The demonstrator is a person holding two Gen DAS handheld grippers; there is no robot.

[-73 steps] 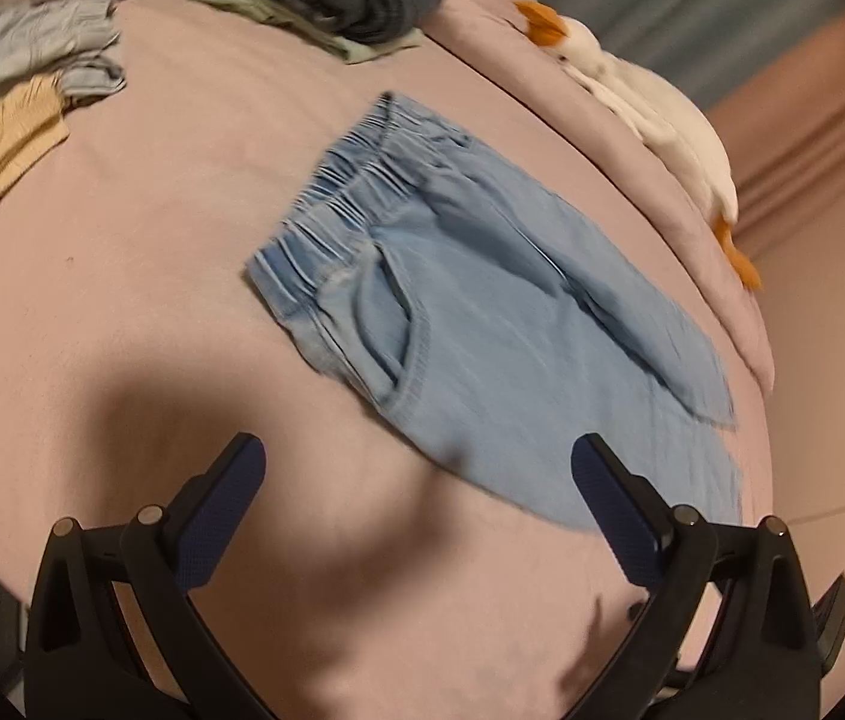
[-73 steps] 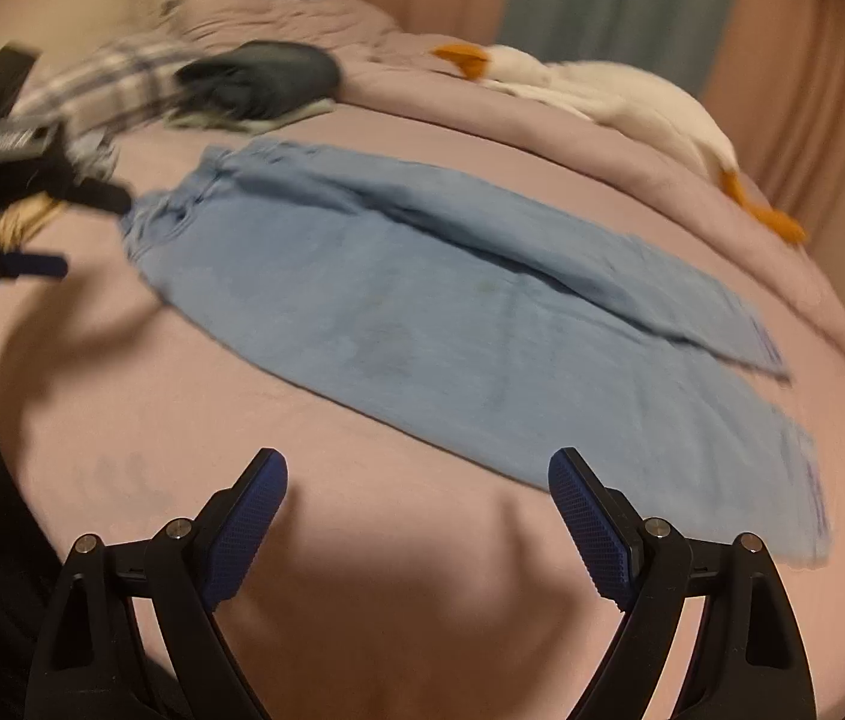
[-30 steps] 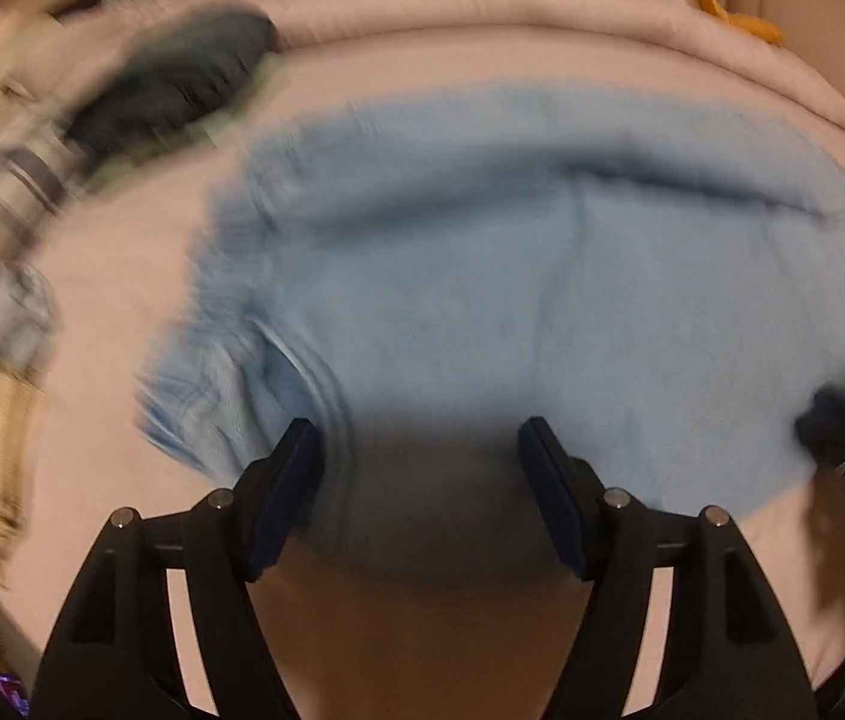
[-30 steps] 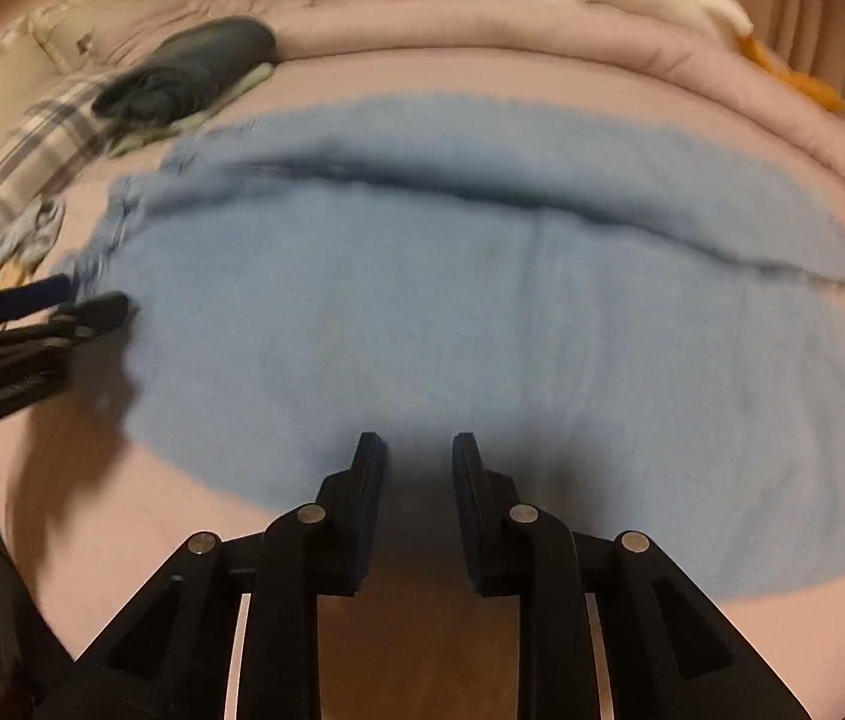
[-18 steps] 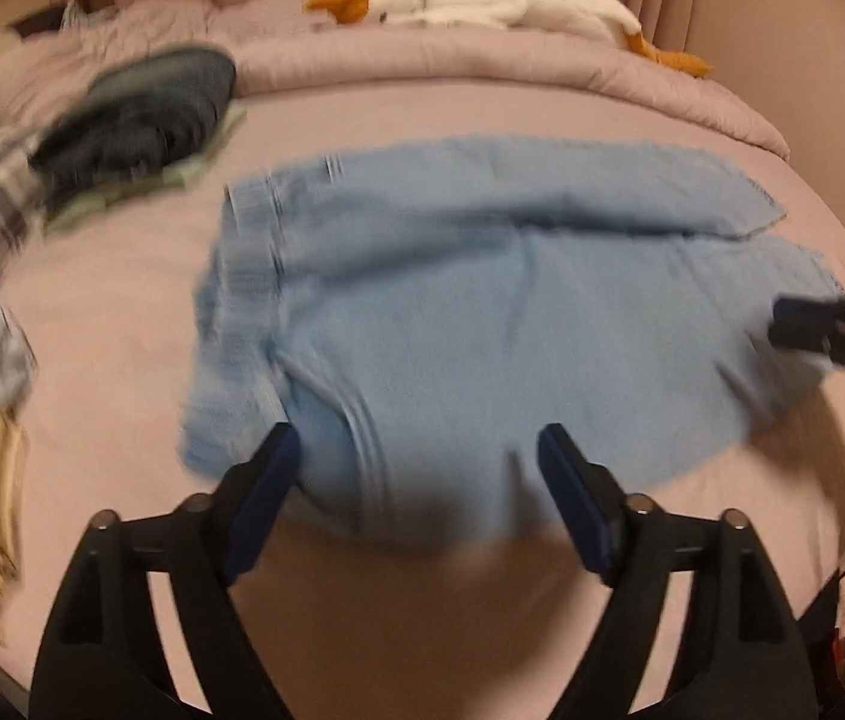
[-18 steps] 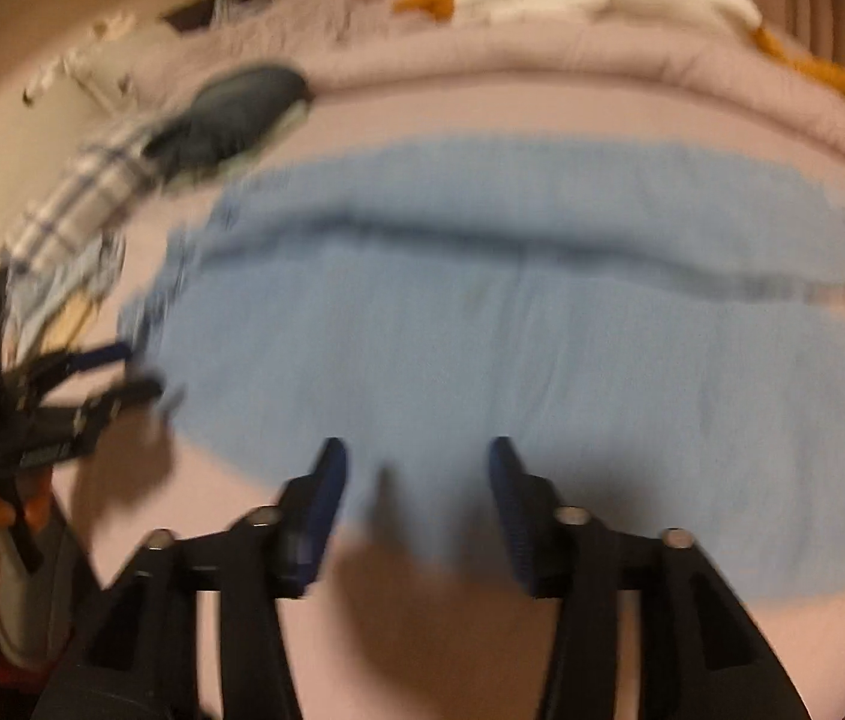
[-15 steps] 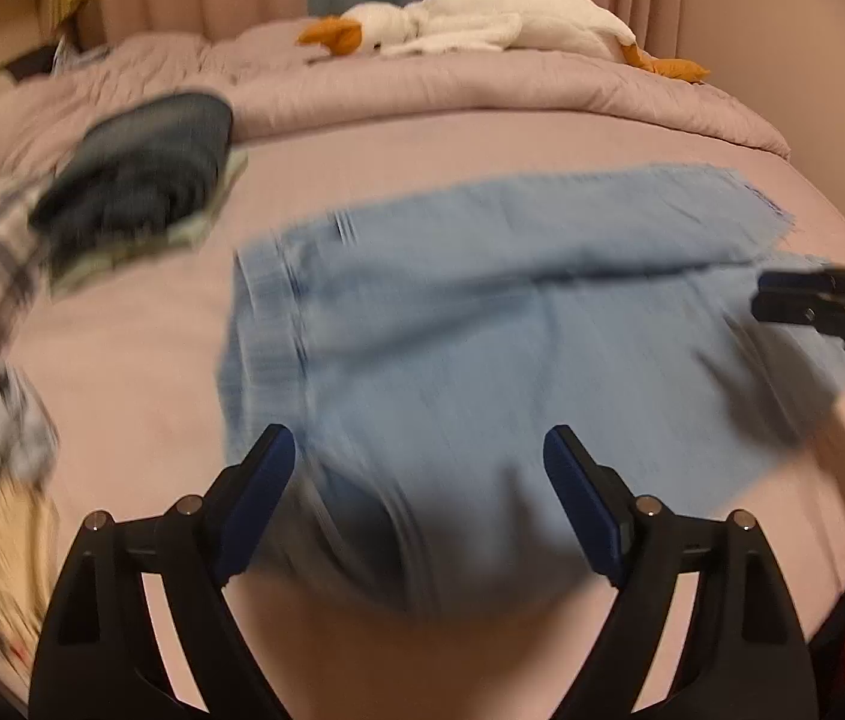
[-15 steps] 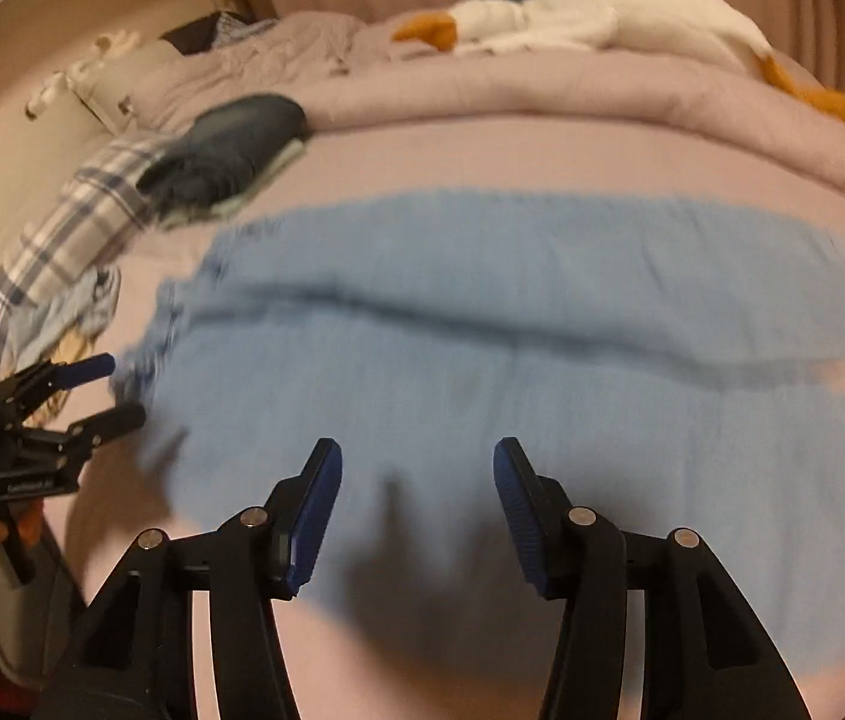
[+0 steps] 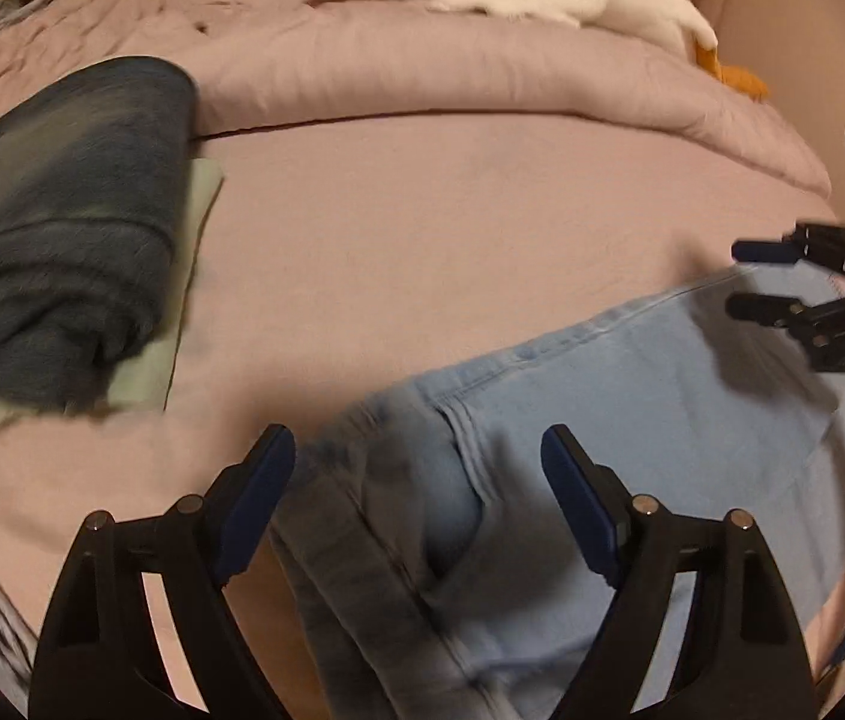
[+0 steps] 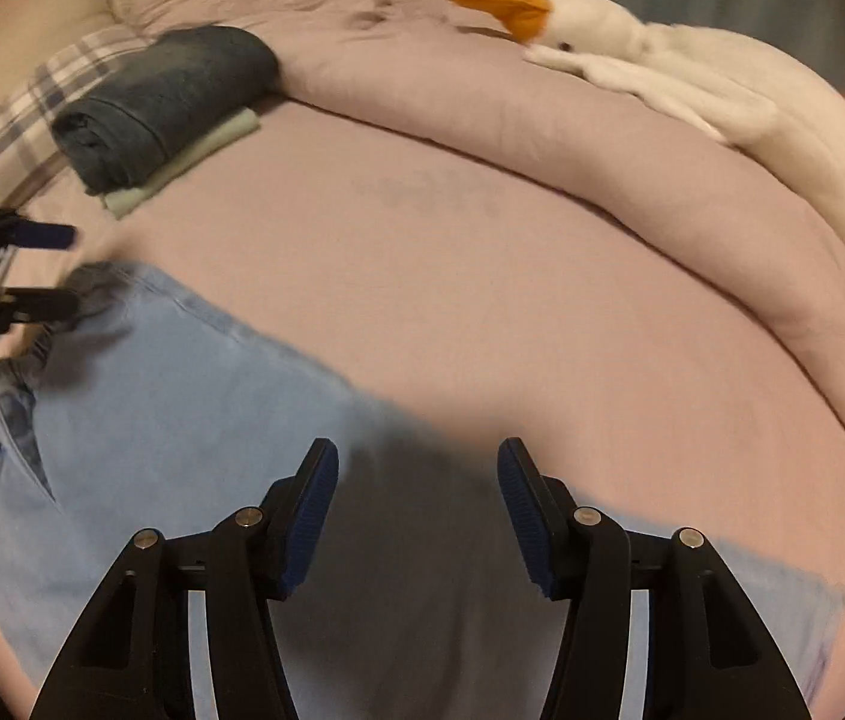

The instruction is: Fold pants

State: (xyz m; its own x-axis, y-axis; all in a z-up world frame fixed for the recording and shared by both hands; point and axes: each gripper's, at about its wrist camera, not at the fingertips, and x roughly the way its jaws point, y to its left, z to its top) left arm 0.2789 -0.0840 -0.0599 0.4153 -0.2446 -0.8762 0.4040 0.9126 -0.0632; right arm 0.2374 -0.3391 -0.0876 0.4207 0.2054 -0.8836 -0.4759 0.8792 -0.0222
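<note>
Light blue denim pants (image 9: pixel 632 396) lie flat on the pink bed, waistband (image 10: pixel 2 384) to the left and leg hems to the right. My left gripper (image 9: pixel 416 462) hovers open over the waistband and pocket end, with nothing between its blue pads. My right gripper (image 10: pixel 416 480) stands open above the pants (image 10: pixel 152 432) near their far edge, casting a dark shadow on the legs and holding nothing. The right gripper (image 9: pixel 746 279) also shows at the right of the left wrist view. The left gripper (image 10: pixel 71 269) shows at the left of the right wrist view.
A folded dark blue garment (image 9: pixel 62 228) lies on a pale green cloth at the far left, beside a plaid cloth (image 10: pixel 20 138). A rolled pink duvet (image 9: pixel 452 78) runs along the back with a white goose plush (image 10: pixel 662 72) on it. Bare sheet lies beyond the pants.
Both grippers have swept forward over the pants, which now sit low in both views. The right jaws have gone from nearly shut to open. The left jaws have widened a little.
</note>
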